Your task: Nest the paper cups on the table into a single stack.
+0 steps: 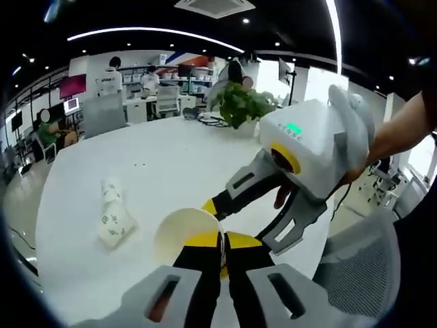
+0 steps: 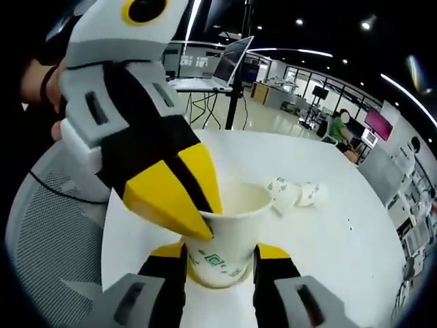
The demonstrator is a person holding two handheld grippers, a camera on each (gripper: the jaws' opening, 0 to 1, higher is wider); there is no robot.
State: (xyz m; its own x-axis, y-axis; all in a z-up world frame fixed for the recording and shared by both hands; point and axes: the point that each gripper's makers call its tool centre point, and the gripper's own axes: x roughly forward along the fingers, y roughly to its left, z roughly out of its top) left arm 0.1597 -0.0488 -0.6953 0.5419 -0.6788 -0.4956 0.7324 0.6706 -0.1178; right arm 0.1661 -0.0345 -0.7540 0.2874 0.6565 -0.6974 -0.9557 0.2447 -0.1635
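Left gripper view shows my left claw pinched shut on the rim of the paper cup. One yellow tip is inside the cup and one is outside, pressed together on the wall. My right claw comes in from the right side and sits low on the same cup.

In the right gripper view my right claw has its two tips on each side of the cup's bottom part, touching it, so I think it is clamped on the cup. The cup stands up with its mouth on top. The left claw comes down from above and bites the rim.

The other cups lie on their sides on the white table, past my right claw and a bit to its right, well apart from the held cup. Their long way runs flat along the table. My right claw looks nearer to them, I think
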